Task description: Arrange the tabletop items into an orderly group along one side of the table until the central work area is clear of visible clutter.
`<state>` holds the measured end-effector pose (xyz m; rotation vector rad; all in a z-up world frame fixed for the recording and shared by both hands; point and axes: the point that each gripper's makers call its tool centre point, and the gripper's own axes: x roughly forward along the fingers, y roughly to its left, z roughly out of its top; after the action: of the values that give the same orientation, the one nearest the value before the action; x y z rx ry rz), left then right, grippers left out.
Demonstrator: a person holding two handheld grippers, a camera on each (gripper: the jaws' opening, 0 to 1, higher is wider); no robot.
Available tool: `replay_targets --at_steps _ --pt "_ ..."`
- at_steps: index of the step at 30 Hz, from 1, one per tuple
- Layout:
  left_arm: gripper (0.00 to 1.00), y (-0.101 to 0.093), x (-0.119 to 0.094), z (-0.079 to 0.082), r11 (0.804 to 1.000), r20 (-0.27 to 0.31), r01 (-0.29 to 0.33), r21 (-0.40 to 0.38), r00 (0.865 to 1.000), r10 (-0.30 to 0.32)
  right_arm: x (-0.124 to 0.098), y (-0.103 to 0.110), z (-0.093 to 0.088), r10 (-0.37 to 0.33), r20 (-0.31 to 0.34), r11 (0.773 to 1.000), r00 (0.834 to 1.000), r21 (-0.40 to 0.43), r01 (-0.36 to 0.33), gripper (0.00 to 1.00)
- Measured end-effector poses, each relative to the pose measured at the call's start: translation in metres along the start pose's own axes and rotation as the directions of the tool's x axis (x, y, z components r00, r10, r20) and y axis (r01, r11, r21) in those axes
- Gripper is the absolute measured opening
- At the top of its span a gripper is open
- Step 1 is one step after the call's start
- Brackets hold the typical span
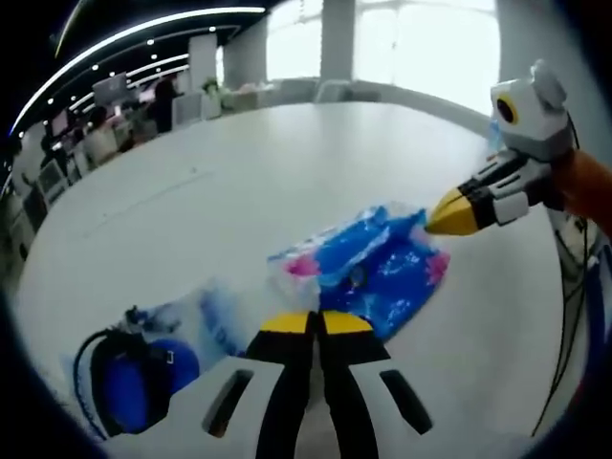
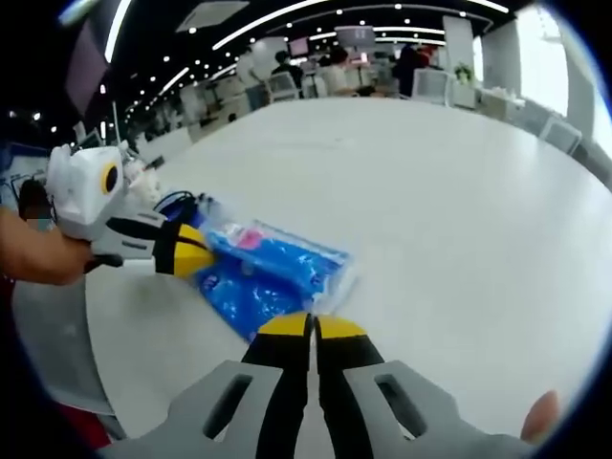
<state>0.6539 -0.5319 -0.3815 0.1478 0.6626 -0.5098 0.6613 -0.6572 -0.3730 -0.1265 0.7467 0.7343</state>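
Blue plastic packets with pink marks lie together on the white surface, just ahead of both grippers. The left gripper has its yellow-tipped jaws pressed together, and so does the right gripper. A blue pouch with black cord lies beside the packets.

Bright windows, ceiling lights

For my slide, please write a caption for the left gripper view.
Left gripper, jaws together, faces a blue plastic packet on the white table; right gripper beside it.
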Motion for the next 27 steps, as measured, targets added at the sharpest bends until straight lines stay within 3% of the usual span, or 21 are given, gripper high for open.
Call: replay_targets --at_steps 13,21,27 --pt "0.05 -0.001 0.0 0.0 1.0 -0.003 0.002 -0.007 1.0 -0.002 0.0 -0.005 0.003 -0.019 0.019 1.0 1.0 0.018 0.019 0.06" --pt "0.18 -0.001 -0.002 0.002 1.0 0.007 0.001 -0.006 1.0 -0.001 -0.006 -0.007 0.002 -0.033 0.034 0.999 0.999 0.038 0.032 0.07" --pt "0.28 0.0 -0.008 0.005 1.0 0.012 -0.006 -0.007 1.0 0.006 -0.016 -0.011 0.01 -0.058 0.085 0.998 0.995 0.032 0.056 0.1"
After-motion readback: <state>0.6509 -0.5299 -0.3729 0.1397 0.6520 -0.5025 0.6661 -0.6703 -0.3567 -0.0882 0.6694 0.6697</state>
